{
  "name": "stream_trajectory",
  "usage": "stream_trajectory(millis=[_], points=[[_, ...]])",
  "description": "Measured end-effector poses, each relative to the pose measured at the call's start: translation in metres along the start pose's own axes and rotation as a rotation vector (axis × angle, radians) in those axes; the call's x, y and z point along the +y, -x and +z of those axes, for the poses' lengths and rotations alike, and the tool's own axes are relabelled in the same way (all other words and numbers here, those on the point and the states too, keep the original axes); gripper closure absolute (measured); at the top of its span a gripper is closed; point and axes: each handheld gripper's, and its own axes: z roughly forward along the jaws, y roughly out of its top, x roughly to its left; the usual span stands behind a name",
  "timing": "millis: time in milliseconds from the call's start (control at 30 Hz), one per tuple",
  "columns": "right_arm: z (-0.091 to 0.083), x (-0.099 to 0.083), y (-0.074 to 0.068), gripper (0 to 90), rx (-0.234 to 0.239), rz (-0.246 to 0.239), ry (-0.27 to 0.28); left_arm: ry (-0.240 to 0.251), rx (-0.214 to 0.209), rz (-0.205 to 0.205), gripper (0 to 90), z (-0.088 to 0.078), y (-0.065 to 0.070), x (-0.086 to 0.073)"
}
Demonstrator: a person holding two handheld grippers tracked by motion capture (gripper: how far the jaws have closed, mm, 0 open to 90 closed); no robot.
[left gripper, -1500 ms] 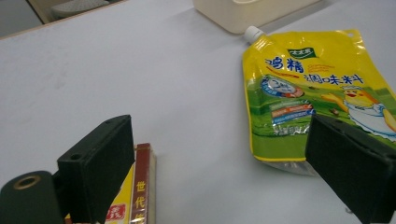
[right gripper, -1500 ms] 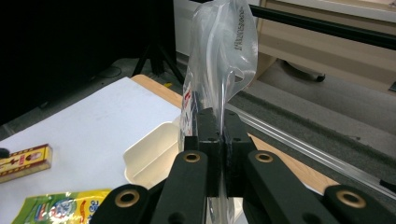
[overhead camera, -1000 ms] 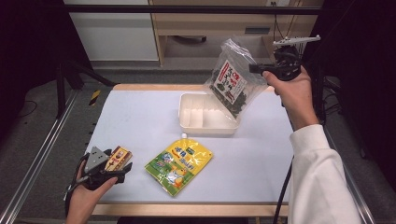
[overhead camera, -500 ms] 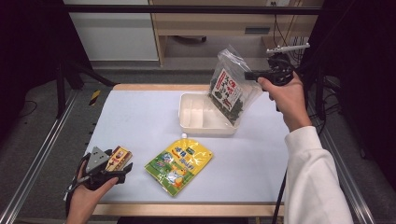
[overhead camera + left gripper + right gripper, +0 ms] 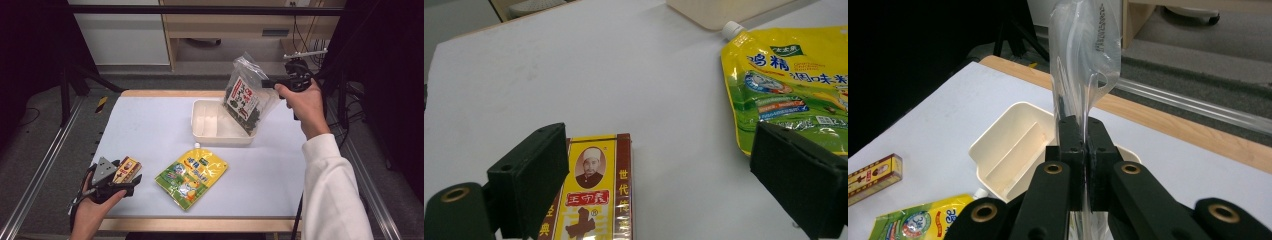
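My right gripper (image 5: 267,83) is shut on the edge of a clear plastic bag (image 5: 246,96) of dark dried food, which hangs tilted over the right end of a cream tray (image 5: 212,134). From the right gripper view the bag (image 5: 1087,60) rises pinched between the jaws, with the tray (image 5: 1013,145) below. My left gripper (image 5: 132,181) rests open near the table's front left, beside a red and yellow box (image 5: 127,170). That box (image 5: 596,197) lies by the left jaw. A yellow spouted pouch (image 5: 192,174) lies mid-table; the pouch (image 5: 789,87) reaches the right jaw.
The white table (image 5: 145,125) has a wooden far edge and metal rails along both sides. A cabinet and shelf stand beyond on the floor. The cream tray has a divider inside.
My right gripper has carried the bag left and down, closer over the tray's right end. The left gripper, box and pouch have not moved.
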Motion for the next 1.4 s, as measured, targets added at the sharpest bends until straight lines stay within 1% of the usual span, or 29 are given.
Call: stream_trajectory(millis=[100, 267, 400, 533, 667, 767, 1000, 1200, 1367, 1400], points=[[0.006, -0.005, 0.003, 88.7, 0.003, 0.024, -0.020, -0.001, -0.001, 0.001, 8.3, 0.000, 0.000, 0.000], [0.014, -0.010, 0.003, 88.6, 0.003, 0.030, -0.035, -0.001, -0.002, 0.001, 8.3, 0.000, 0.001, 0.000], [0.018, -0.012, 0.004, 88.6, -0.008, 0.030, -0.042, -0.004, -0.004, 0.004, 8.3, 0.001, 0.001, 0.000], [0.020, -0.016, 0.009, 88.5, -0.026, 0.038, -0.053, -0.004, -0.007, 0.008, 8.3, 0.001, 0.002, 0.000], [0.019, -0.021, 0.013, 88.4, -0.022, 0.052, -0.045, -0.005, -0.008, 0.011, 8.2, 0.001, 0.002, 0.000], [0.018, -0.023, 0.013, 88.3, -0.014, 0.052, -0.036, -0.007, -0.009, 0.014, 8.3, 0.001, 0.003, 0.001], [0.018, -0.023, 0.013, 87.4, -0.014, 0.039, -0.036, -0.003, -0.004, 0.011, 8.3, 0.001, 0.002, 0.000], [0.017, -0.023, 0.013, 83.5, -0.014, 0.033, -0.031, -0.004, -0.006, 0.010, 8.3, 0.001, 0.002, 0.000], [0.016, -0.024, 0.011, 75.0, -0.011, 0.025, -0.019, -0.004, -0.007, 0.010, 8.3, 0.001, 0.002, 0.000], [0.016, -0.024, 0.011, 75.0, -0.011, 0.025, -0.019, -0.004, -0.007, 0.010, 8.3, 0.001, 0.002, 0.000]])
